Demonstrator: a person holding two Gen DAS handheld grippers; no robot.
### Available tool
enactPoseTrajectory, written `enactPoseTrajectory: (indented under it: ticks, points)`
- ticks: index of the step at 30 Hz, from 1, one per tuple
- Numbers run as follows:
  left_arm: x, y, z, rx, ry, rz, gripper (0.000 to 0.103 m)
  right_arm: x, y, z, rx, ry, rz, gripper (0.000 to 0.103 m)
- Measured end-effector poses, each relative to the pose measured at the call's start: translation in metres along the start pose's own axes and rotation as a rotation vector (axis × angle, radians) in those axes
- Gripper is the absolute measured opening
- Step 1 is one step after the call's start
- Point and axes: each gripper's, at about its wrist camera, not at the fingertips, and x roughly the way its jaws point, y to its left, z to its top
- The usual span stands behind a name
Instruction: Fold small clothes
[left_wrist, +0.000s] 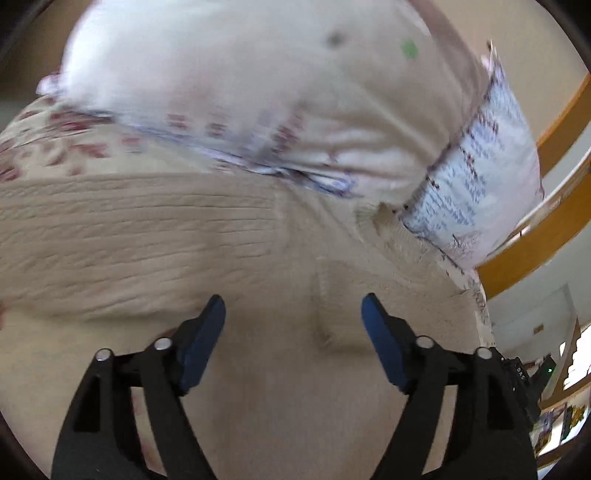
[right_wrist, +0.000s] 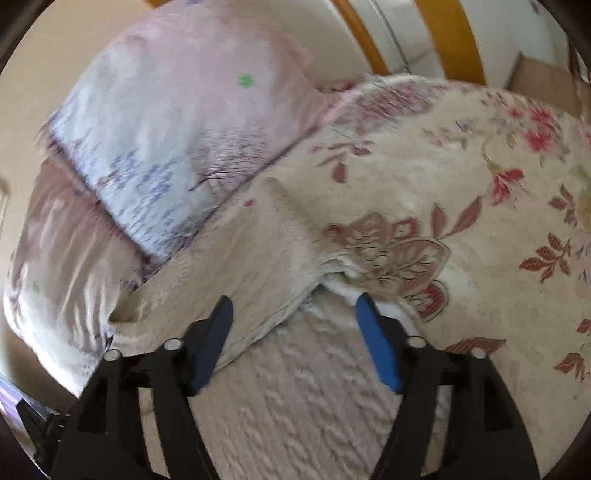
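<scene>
A beige knit garment (left_wrist: 147, 236) lies spread on the bed below my left gripper (left_wrist: 293, 308), whose blue pads stand wide apart with nothing pressed between them. In the right wrist view the same knit garment (right_wrist: 295, 387) shows a folded flap (right_wrist: 258, 266) lying over its lower part. My right gripper (right_wrist: 293, 308) hovers just above that flap edge, open, its pads clear of the cloth. Both views are motion-blurred.
A pale pink and blue pillow (left_wrist: 258, 96) lies beyond the garment, also seen as the pillow (right_wrist: 177, 122) at upper left. A cream floral bedspread (right_wrist: 480, 221) covers the bed. A wooden bed frame (left_wrist: 546, 221) runs along the right.
</scene>
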Motion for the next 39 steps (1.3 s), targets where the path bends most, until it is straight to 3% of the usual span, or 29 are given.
enactPoseTrajectory:
  ticks: [4, 9, 16, 19, 23, 27, 30, 33, 39]
  points:
    - [-0.050, 0.061, -0.013, -0.124, -0.056, 0.079, 0.076, 0.004, 0.018, -0.013, -0.108, 0.013, 0.092, 0.072]
    - [-0.082, 0.124, -0.018, -0.315, -0.096, 0.145, 0.070, 0.014, 0.022, -0.022, -0.128, 0.081, 0.128, 0.072]
    - [-0.101, 0.181, -0.014, -0.574, -0.194, 0.106, 0.063, 0.017, 0.017, -0.021, -0.102, 0.113, 0.159, 0.073]
    - [-0.104, 0.192, -0.010, -0.627, -0.239, 0.116, 0.057, 0.018, 0.016, -0.021, -0.100, 0.118, 0.166, 0.075]
    - [-0.107, 0.206, -0.008, -0.680, -0.270, 0.122, 0.040, 0.019, 0.016, -0.020, -0.097, 0.122, 0.173, 0.076]
    - [-0.105, 0.218, -0.008, -0.724, -0.267, 0.130, 0.009, 0.020, 0.015, -0.020, -0.094, 0.125, 0.179, 0.077]
    - [-0.106, 0.221, -0.012, -0.746, -0.269, 0.104, 0.006, 0.020, 0.015, -0.020, -0.093, 0.127, 0.183, 0.078]
    - [-0.116, 0.202, -0.002, -0.684, -0.306, 0.099, 0.005, 0.021, 0.015, -0.020, -0.091, 0.127, 0.184, 0.078]
    - [-0.122, 0.136, 0.024, -0.525, -0.343, -0.014, 0.005, 0.021, 0.014, -0.020, -0.085, 0.126, 0.190, 0.078]
